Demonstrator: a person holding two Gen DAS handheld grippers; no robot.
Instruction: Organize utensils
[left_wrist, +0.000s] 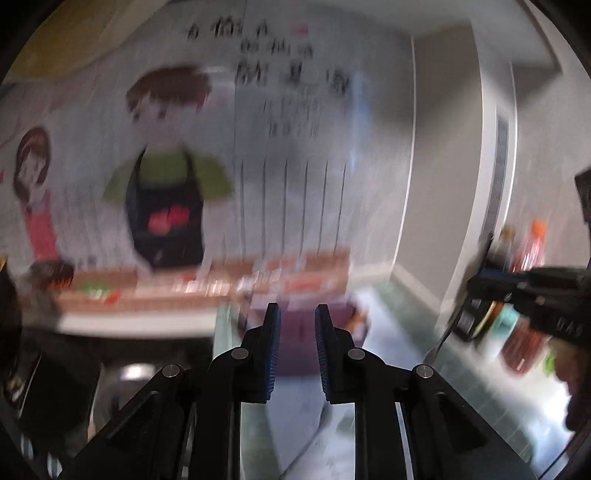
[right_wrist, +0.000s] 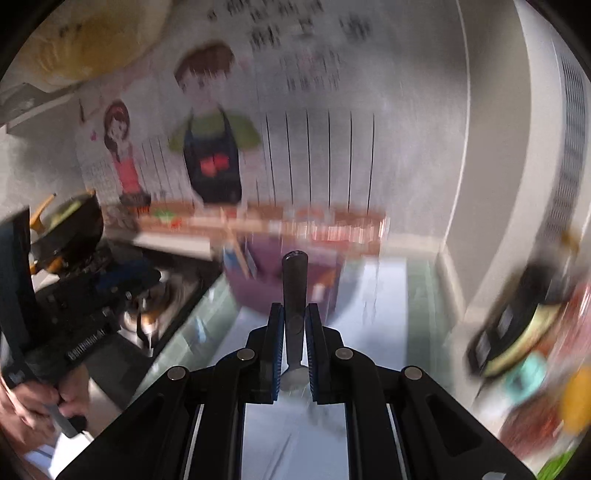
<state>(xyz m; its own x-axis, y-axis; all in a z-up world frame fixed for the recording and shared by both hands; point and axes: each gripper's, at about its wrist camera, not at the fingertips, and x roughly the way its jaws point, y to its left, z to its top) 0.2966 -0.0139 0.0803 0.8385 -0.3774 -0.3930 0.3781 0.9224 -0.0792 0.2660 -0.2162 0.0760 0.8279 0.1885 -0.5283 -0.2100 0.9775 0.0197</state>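
Slippage worries me: my right claw (right_wrist: 294, 332) is clenched on a dark utensil handle (right_wrist: 294, 280), above the purple holder (right_wrist: 258, 284); left claw (left_wrist: 297, 350) is released, empty.

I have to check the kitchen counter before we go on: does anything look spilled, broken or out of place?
Nothing stands out, though both views are blurred. The right gripper is shut on a dark-handled utensil; the left gripper holds nothing.
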